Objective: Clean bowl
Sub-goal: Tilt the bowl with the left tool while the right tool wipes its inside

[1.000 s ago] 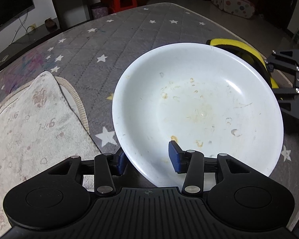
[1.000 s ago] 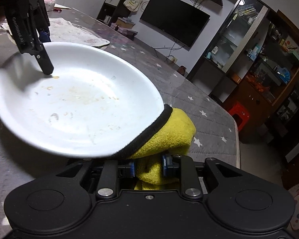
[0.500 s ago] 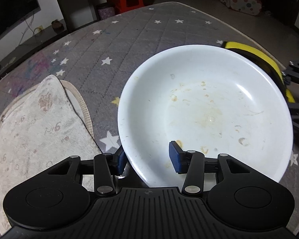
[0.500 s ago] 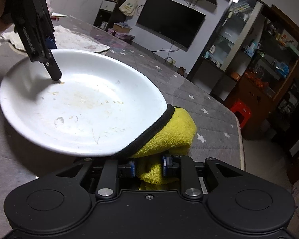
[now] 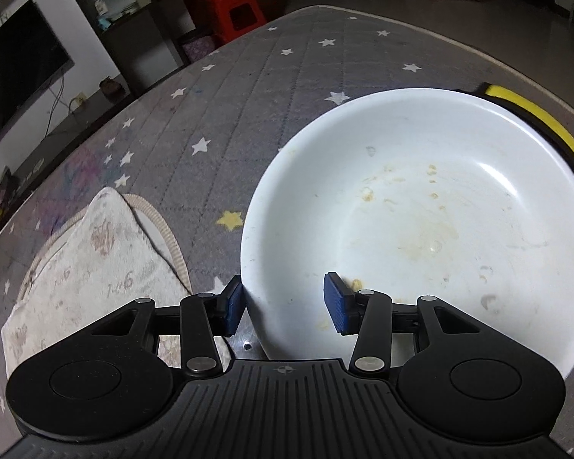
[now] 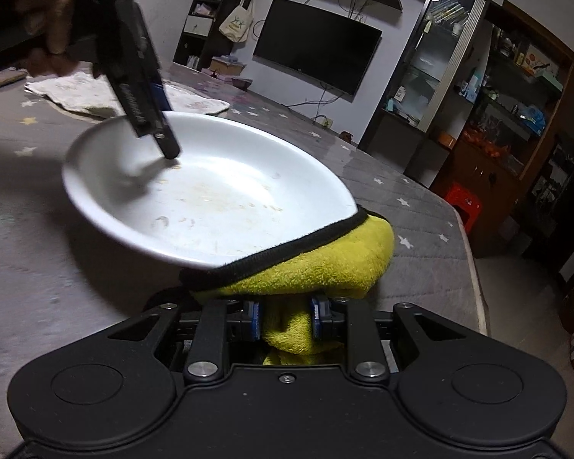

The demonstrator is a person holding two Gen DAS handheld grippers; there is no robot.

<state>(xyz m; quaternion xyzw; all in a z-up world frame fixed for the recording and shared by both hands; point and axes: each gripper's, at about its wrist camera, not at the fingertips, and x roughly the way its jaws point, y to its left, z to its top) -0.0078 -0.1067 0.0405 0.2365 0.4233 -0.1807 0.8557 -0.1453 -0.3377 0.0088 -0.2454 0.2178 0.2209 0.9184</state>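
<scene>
The wide, shallow white glazed bowl, rigid, slick and breakable (dried food specks inside), has its near rim between the left claw's half-open jaws, one finger inside, one outside; whether they pinch is unclear. The right claw clamps a soft yellow black-edged cloth touching the rim ahead of it.

Your bowl sat on the quilted table cover, with the folded towel lying to its left. Your left gripper straddled the bowl's near rim, one finger inside, one outside. The cloth in your right gripper touched the opposite rim.
</scene>
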